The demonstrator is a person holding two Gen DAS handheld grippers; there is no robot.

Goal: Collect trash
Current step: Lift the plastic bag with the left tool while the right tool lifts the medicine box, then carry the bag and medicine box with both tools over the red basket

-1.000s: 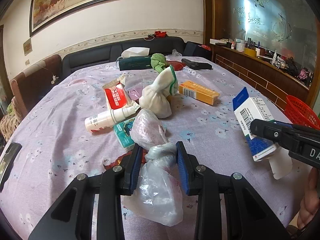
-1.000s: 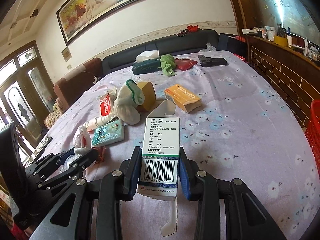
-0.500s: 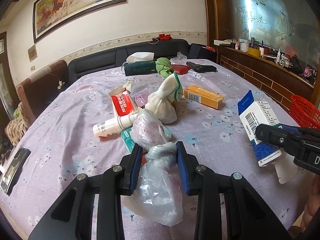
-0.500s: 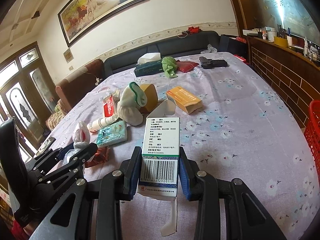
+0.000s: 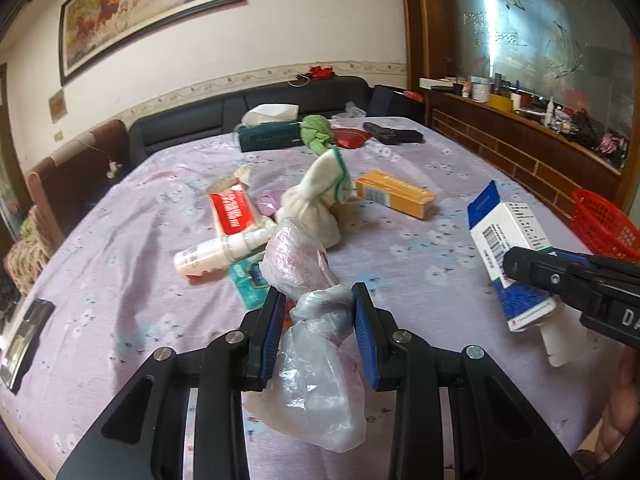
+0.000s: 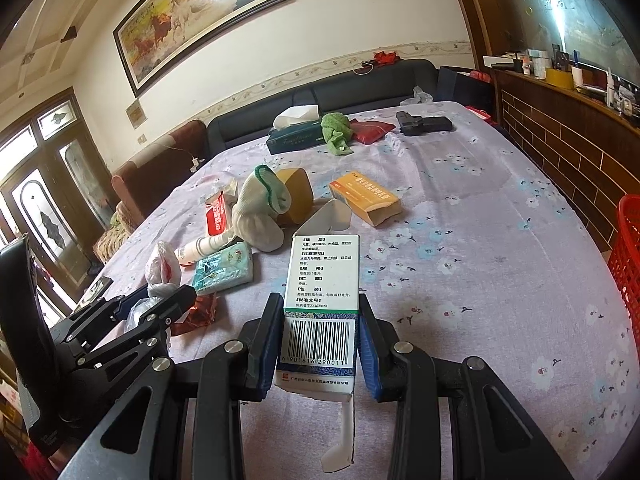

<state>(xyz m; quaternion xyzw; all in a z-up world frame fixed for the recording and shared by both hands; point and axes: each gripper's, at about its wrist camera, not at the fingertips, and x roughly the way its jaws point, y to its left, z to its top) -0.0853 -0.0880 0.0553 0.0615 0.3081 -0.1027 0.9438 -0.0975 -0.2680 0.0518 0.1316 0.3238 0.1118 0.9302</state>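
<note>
My left gripper (image 5: 320, 300) is shut on a knotted clear plastic bag (image 5: 316, 364) and holds it above the table; the bag also shows in the right wrist view (image 6: 160, 272). My right gripper (image 6: 320, 320) is shut on a white and blue medicine box (image 6: 320, 300) with its flaps open; the box also shows at the right of the left wrist view (image 5: 508, 248). Both are lifted over the near part of the floral tablecloth (image 6: 480, 220). A red mesh basket (image 5: 604, 224) stands off the table's right edge, also seen in the right wrist view (image 6: 628, 256).
On the table lie a white glove bundle (image 5: 316, 204), an orange box (image 5: 394, 194), a red sachet (image 5: 230, 208), a white spray bottle (image 5: 216, 252), a teal packet (image 6: 224, 272), a tissue box (image 5: 270, 136), a green cloth (image 5: 318, 134) and a black item (image 5: 394, 135).
Both grippers have risen and drawn back a little with their loads. The grips have not changed.
</note>
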